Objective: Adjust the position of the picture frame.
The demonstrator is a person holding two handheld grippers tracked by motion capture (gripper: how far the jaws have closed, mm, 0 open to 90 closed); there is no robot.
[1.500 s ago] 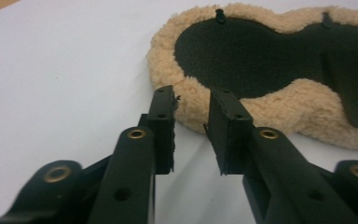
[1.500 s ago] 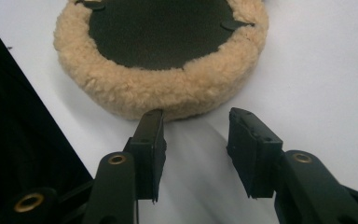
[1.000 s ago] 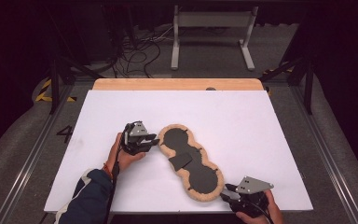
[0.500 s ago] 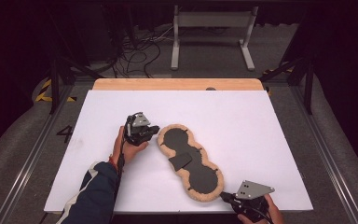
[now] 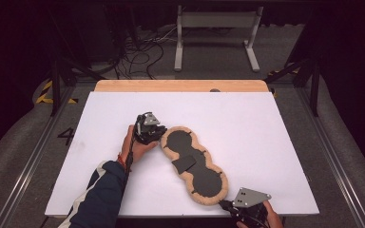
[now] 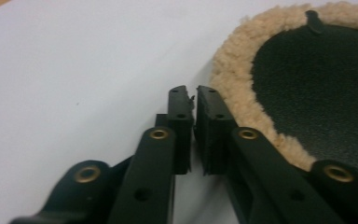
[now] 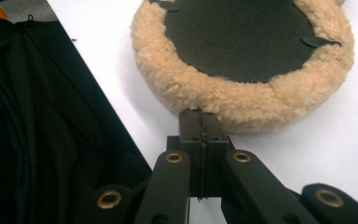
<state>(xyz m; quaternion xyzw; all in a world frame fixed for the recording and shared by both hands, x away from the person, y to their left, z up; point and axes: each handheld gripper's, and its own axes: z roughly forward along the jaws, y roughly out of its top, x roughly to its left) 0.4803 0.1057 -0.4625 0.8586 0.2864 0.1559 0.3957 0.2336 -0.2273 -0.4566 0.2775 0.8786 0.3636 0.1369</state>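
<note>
A peanut-shaped pad (image 5: 195,164) lies slantwise on the white table, its black face ringed by tan fleece and a small black flap (image 5: 184,163) at its waist. My left gripper (image 5: 160,137) sits at the pad's far left end. In the left gripper view its jaws (image 6: 196,93) are shut to a hairline gap, the right one brushing the fleece rim (image 6: 233,88). My right gripper (image 5: 223,204) is at the pad's near end by the table's front edge. In the right gripper view its jaws (image 7: 199,113) are shut, tips against the fleece (image 7: 233,100).
The white tabletop (image 5: 266,123) has free room to the right and left of the pad. A wooden strip (image 5: 180,85) runs along its far edge. A metal stand (image 5: 216,33) and cables lie on the floor behind. Dark cloth (image 7: 37,116) hangs below the front edge.
My left hand has moved a little up the table, to the pad's far end. The right gripper has sunk slightly toward the front edge. The pad has barely shifted.
</note>
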